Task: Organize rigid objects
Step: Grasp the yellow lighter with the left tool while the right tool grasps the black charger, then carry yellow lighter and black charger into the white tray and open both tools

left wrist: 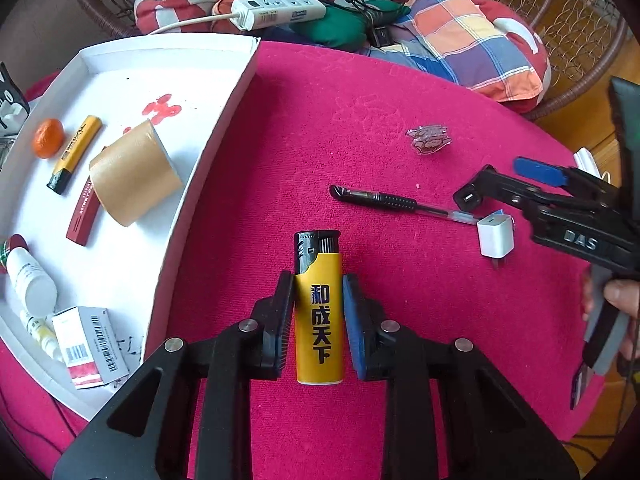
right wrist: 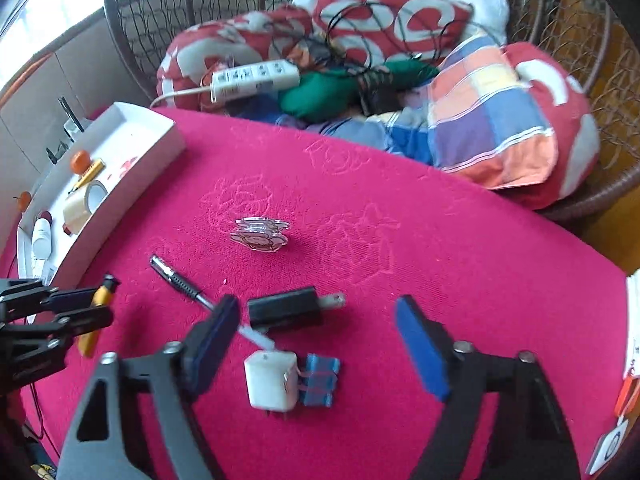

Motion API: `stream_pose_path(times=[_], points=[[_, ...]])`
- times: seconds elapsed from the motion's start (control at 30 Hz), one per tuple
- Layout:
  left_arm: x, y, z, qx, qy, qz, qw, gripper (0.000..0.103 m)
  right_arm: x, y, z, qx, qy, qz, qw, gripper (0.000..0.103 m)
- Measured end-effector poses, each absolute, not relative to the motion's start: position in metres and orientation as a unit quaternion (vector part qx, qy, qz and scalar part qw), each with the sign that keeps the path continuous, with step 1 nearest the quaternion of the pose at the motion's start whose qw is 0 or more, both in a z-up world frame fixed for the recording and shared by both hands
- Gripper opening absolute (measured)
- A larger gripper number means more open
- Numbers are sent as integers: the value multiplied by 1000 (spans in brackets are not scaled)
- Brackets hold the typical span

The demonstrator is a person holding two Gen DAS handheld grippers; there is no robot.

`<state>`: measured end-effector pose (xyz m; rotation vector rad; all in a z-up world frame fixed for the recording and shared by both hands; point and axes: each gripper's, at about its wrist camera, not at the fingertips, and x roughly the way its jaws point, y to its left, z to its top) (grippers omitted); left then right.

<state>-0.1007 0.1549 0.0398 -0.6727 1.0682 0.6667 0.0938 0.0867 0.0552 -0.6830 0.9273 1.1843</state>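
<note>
My left gripper [left wrist: 318, 292] is shut on a yellow lighter [left wrist: 319, 332] with a black cap, held just above the pink cloth; the right wrist view shows that same left gripper [right wrist: 98, 308] at the left edge. My right gripper [right wrist: 320, 340] stands open, tilted down over a black charger [right wrist: 286, 308], a white charger [right wrist: 272, 384] and blue binder clips [right wrist: 320, 384], with its pads touching none of them. A black pen [right wrist: 180, 280] lies just left of the black charger. An acrylic charm [right wrist: 260, 234] sits farther back.
A white tray [left wrist: 224, 120] at the left holds a tape roll [left wrist: 132, 176], a second yellow lighter [left wrist: 76, 152], an orange, bottles and a small box. Pillows, a power strip [left wrist: 280, 10] and cables lie behind the table in a wicker chair.
</note>
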Motion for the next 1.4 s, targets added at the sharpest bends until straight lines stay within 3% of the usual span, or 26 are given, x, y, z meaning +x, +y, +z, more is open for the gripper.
stream_pose_path(times=[0.13,0.2,0.5,0.7,1.1,1.4], points=[[-101,155,41,-306,489,304,758,24,84,100,42,-325,419,540,653,72],[-102,155,43,-305,488,307,758,24,82,104,35,-344,421,533,649,58],[-100,153,56,-293,480,313,765,24,89,95,51,-300,434,532,662,58],[-100,144,94,-266,450,317,791,24,90,65,110,-202,413,546,700,58],[-125,129,241,-174,335,324,867,24,31,-16,278,-49,240,581,776,58],[-162,140,284,-153,296,335,881,24,-7,-25,326,-17,172,582,795,58]])
